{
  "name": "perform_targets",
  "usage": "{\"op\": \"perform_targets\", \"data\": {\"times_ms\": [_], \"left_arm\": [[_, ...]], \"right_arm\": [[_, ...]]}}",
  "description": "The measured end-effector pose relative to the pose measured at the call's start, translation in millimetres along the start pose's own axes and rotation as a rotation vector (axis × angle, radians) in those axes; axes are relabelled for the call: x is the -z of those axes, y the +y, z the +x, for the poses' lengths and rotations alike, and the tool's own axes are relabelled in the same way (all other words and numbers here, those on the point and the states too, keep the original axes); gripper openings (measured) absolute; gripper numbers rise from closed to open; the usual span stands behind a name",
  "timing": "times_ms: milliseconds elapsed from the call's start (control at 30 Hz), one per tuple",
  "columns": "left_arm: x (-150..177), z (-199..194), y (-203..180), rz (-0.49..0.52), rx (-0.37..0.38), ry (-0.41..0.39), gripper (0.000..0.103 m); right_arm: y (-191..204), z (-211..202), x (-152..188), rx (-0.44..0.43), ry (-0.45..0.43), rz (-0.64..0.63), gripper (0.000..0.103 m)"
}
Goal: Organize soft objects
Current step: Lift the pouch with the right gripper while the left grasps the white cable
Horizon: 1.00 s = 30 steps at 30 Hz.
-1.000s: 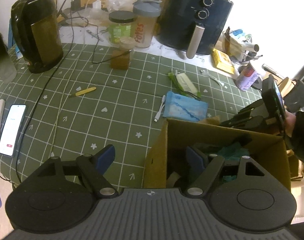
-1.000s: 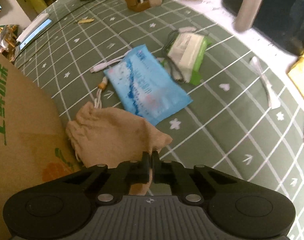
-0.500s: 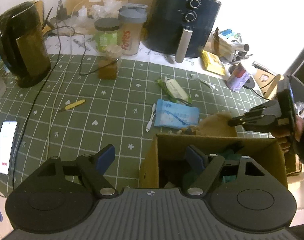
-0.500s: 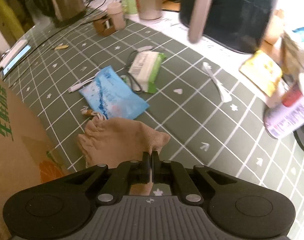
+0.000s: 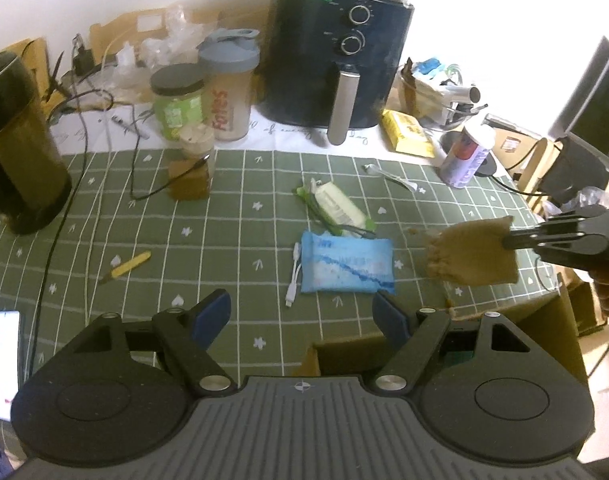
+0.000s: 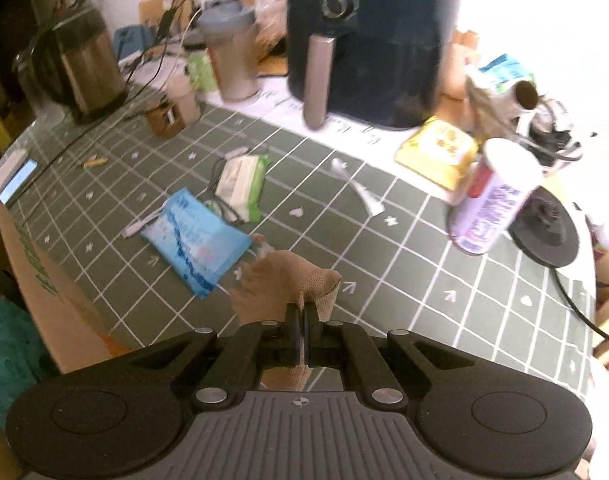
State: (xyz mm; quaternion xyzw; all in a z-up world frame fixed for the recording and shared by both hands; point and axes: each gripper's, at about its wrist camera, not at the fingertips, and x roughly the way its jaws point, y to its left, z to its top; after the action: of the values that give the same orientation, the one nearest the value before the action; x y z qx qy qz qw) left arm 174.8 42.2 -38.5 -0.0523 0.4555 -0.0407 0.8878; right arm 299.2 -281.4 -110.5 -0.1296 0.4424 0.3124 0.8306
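Here the right gripper (image 6: 303, 320) pinches a tan drawstring pouch (image 5: 470, 256), lifted clear of the green tablecloth (image 5: 224, 248).
Its fingers are clamped together on the cloth's corner; most of the pouch hangs hidden below them in the right wrist view. The left gripper (image 5: 304, 312) hovers with fingers wide apart, empty, above the cardboard box (image 5: 504, 312), whose inside is largely hidden. A blue tissue pack (image 5: 346, 266) lies beyond the box.

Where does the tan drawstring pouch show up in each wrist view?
Left wrist: the tan pouch hangs at right, pinched by the right tongs, above the mat.
Right wrist: the pouch is at lower centre, just ahead of the closed tongs.
Shared landmark: the blue tissue pack, lying left of the pouch in both.
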Motion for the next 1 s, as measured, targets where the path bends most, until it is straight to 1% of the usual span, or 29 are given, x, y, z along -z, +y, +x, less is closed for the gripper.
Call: {"op": "perform_targets", "data": {"times_ms": [133,367,433,500,633,700,767,833,1000], "left_arm": [[-6.9,8.8,2.1,0.038,0.010,-0.011,0.078],[-17.4,32.4,7.4,0.103,0.037,0.001,0.075],[-19.3,40.8,9.0,0.123,0.040,0.010,0.071],[-21.1,51.5,11.4,0.142,0.041,0.027,0.063],[-22.1,75.0,15.3,0.184,0.050,0.064,0.054],[-20.8,85.2,16.3,0.206,0.056,0.079,0.052],[-20.1,96.6,16.6,0.227,0.064,0.096,0.046],[-19.1,107.1,16.7,0.244,0.074,0.112,0.042],[-15.5,136.4,17.0,0.279,0.107,0.147,0.036]], "right_arm": [[-2.2,-20.1,3.2,0.034,-0.034,0.035,0.004],[-4.8,-53.2,11.3,0.086,-0.085,0.105,0.004],[-4.9,-62.9,14.1,0.100,-0.099,0.124,0.004],[-4.5,-71.2,16.7,0.111,-0.111,0.140,0.004],[-4.2,-83.8,22.2,0.130,-0.127,0.171,0.004],[-3.8,-88.5,25.5,0.136,-0.133,0.185,0.004],[-2.5,-92.2,29.0,0.143,-0.137,0.197,0.004],[-0.9,-94.9,32.0,0.149,-0.138,0.207,0.004],[3.8,-99.8,39.3,0.160,-0.136,0.229,0.004]]}}
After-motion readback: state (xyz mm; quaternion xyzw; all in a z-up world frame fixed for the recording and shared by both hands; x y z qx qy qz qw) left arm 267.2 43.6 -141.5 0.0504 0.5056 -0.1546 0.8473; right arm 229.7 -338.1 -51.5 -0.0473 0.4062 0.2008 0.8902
